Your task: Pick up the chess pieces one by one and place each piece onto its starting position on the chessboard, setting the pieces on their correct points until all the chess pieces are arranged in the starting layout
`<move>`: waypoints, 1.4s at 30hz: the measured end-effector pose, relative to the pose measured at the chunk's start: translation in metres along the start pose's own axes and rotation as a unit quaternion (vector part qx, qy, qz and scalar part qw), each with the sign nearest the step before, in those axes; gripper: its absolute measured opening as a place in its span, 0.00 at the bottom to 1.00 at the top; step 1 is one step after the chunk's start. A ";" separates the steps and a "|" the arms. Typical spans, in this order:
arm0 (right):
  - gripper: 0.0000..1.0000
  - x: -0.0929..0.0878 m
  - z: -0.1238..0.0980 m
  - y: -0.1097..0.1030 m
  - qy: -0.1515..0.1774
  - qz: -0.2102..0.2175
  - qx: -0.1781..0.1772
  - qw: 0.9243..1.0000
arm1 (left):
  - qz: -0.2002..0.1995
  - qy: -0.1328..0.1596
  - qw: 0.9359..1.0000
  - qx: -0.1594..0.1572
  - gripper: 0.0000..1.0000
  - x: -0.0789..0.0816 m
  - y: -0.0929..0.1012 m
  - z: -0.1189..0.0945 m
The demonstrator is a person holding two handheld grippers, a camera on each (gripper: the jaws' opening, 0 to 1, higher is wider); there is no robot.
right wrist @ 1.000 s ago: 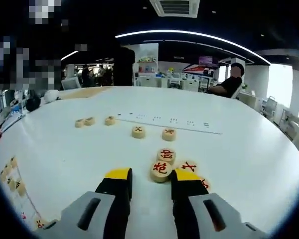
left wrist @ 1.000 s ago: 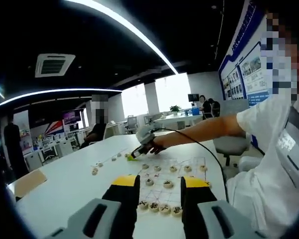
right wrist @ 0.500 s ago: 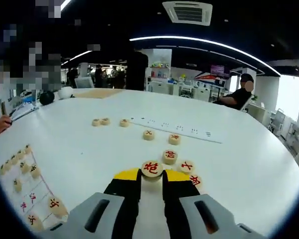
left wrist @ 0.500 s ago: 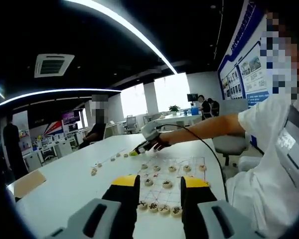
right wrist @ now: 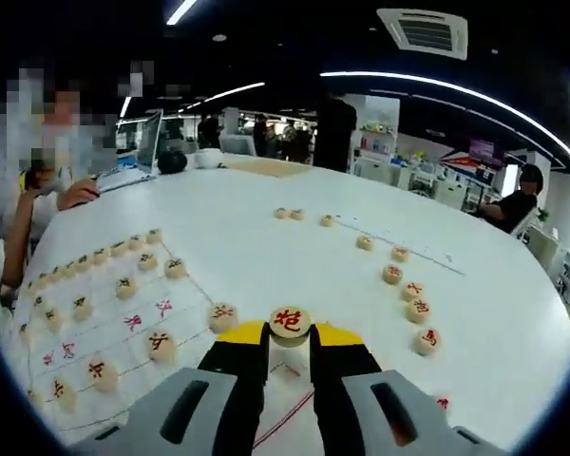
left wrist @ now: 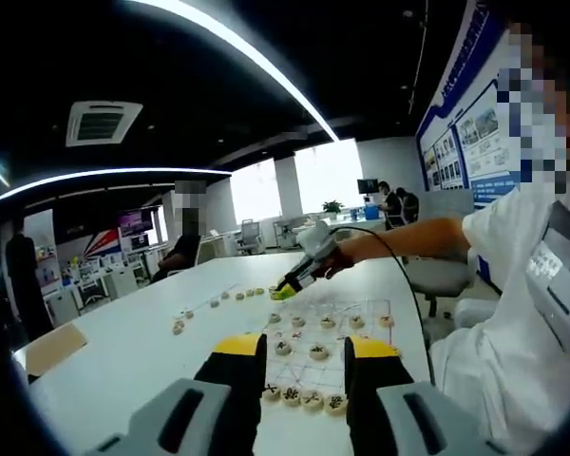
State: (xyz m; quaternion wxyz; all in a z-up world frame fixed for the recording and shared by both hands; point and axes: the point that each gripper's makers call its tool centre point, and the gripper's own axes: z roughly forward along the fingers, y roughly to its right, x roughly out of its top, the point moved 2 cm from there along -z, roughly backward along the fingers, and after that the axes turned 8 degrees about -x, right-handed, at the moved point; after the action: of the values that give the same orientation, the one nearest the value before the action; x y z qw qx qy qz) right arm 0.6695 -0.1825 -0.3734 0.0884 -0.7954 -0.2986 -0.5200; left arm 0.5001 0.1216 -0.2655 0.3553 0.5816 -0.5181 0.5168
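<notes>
Right gripper (right wrist: 290, 334) had its jaws clamped on a red-marked chess piece (right wrist: 290, 321), held above the chessboard (right wrist: 123, 323) edge on the white worktop (right wrist: 266, 228), loose pieces (right wrist: 407, 290) at 2 o'clock; left gripper (left wrist: 309, 356) jaws were parted, empty.

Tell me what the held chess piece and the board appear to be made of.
The chess piece in the right hand-held gripper looks like pale wood, matte, with a red painted or inlaid character. The chessboard looks like a thin white printed sheet lying flat on the table, paper or plastic film; I cannot tell which.
</notes>
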 end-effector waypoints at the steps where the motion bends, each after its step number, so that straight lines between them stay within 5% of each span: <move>1: 0.19 -0.002 -0.003 -0.006 0.001 -0.001 0.011 1.000 | 0.000 0.000 1.000 0.000 0.34 0.000 0.000 0.000; 9: 0.19 -0.013 -0.008 -0.030 -0.010 -0.021 0.053 0.998 | 0.001 -0.001 1.000 -0.002 0.34 -0.001 0.002 0.000; 23: 0.19 -0.021 -0.004 -0.036 -0.016 -0.014 0.067 0.998 | 0.000 0.000 1.000 0.001 0.34 -0.002 0.001 -0.003; 25: 0.22 -0.021 -0.003 -0.035 -0.012 -0.005 0.067 0.998 | 0.001 0.001 1.000 0.000 0.34 -0.001 0.001 -0.003; 27: 0.36 -0.020 -0.004 -0.033 -0.009 -0.002 0.065 0.998 | 0.001 0.002 1.000 0.000 0.34 -0.001 0.001 -0.003; 38: 0.39 0.014 -0.006 -0.003 0.041 0.060 0.019 0.997 | -0.002 0.009 1.000 0.004 0.34 0.002 -0.001 -0.004; 42: 0.39 0.031 0.007 0.001 0.044 0.068 0.002 0.997 | -0.022 0.038 0.999 0.022 0.34 0.011 -0.012 -0.011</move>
State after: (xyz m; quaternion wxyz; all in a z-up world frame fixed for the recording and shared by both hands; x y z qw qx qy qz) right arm 0.6843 -0.1676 -0.3492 0.1383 -0.7899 -0.2411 -0.5466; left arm 0.5082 0.1325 -0.2512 0.3732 0.5809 -0.4797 0.5415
